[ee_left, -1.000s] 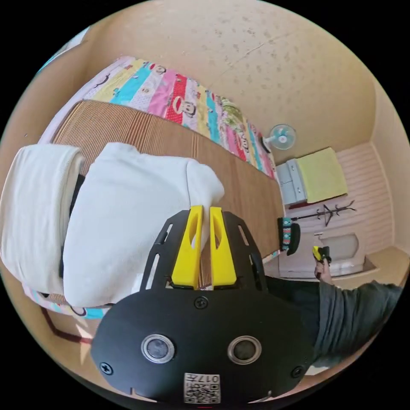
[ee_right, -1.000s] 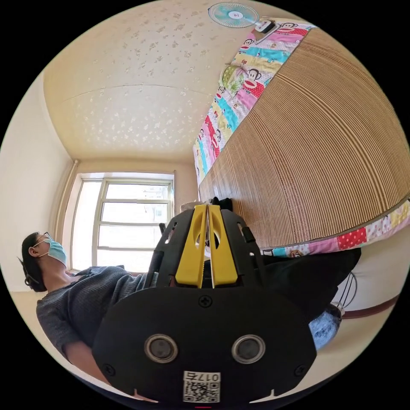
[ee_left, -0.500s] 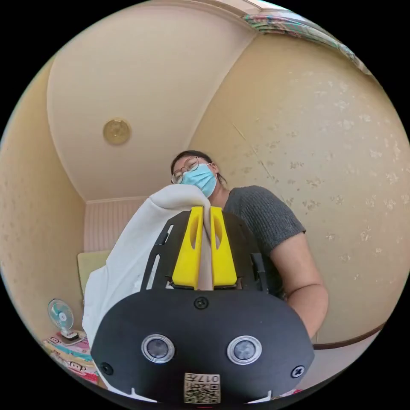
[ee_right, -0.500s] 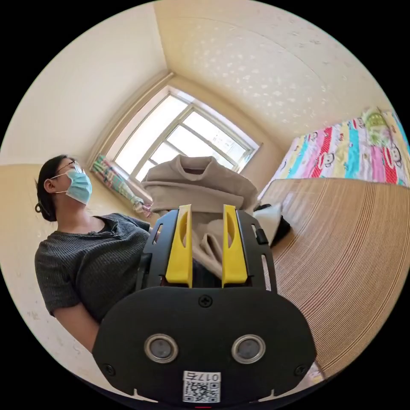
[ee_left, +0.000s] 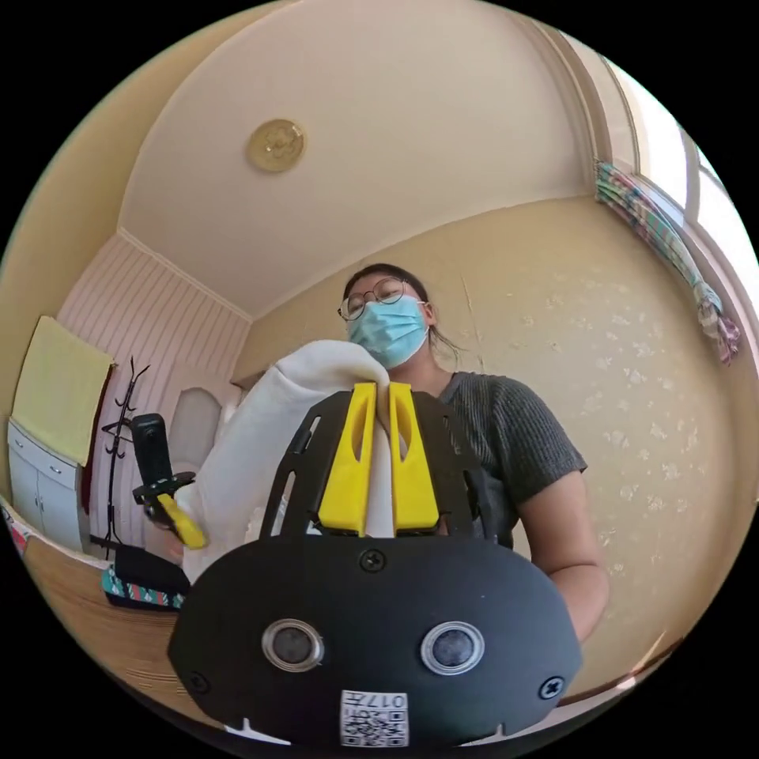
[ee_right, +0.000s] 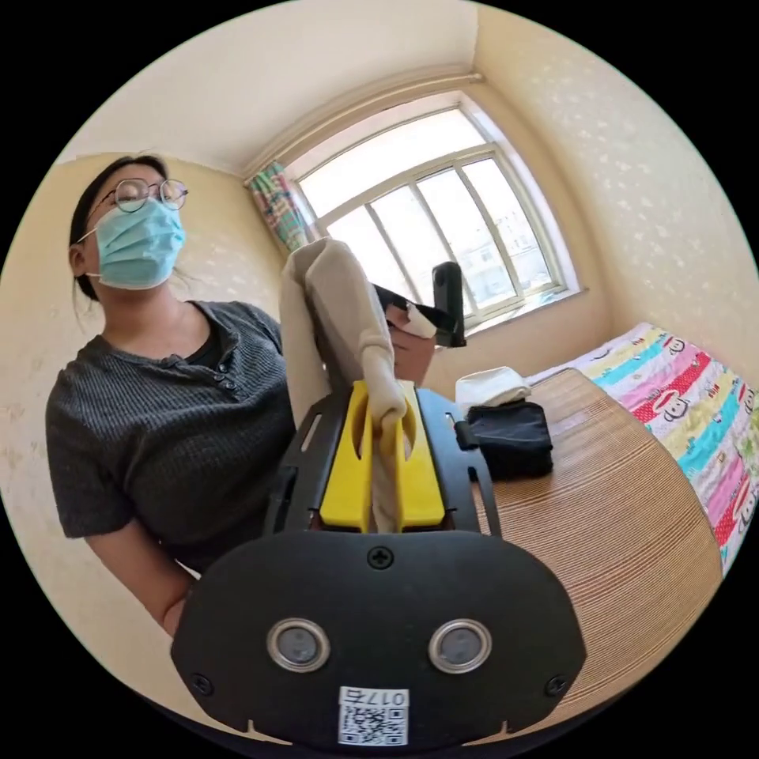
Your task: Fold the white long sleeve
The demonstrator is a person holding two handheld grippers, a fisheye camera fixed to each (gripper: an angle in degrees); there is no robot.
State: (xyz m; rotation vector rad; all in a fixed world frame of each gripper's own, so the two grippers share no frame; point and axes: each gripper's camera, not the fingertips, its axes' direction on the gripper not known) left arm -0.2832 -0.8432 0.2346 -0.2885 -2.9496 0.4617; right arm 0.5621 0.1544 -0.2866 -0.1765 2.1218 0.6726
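A bright bedroom is seen, with a wide window (ee_right: 427, 213) behind and a bed topped by a striped straw mat (ee_right: 609, 506) over a cartoon-print sheet (ee_right: 704, 443). The white long sleeve (ee_left: 261, 443) is lifted clear of the bed and held up in front of the person (ee_right: 158, 411), in the air between the two tools. In the left gripper view, the left gripper (ee_left: 378, 458) is closed, its yellow jaws pinched on a fold of the white cloth. In the right gripper view, the right gripper (ee_right: 383, 466) is likewise clamped on another part of the same garment, which rises from the jaws in a bunched column. It is judged that the shirt is being raised so it can hang open and be spread flat on the mat. A folded black garment (ee_right: 510, 439) and a folded pale one (ee_right: 490, 387) are set aside at the mat's far end, well apart from the work.
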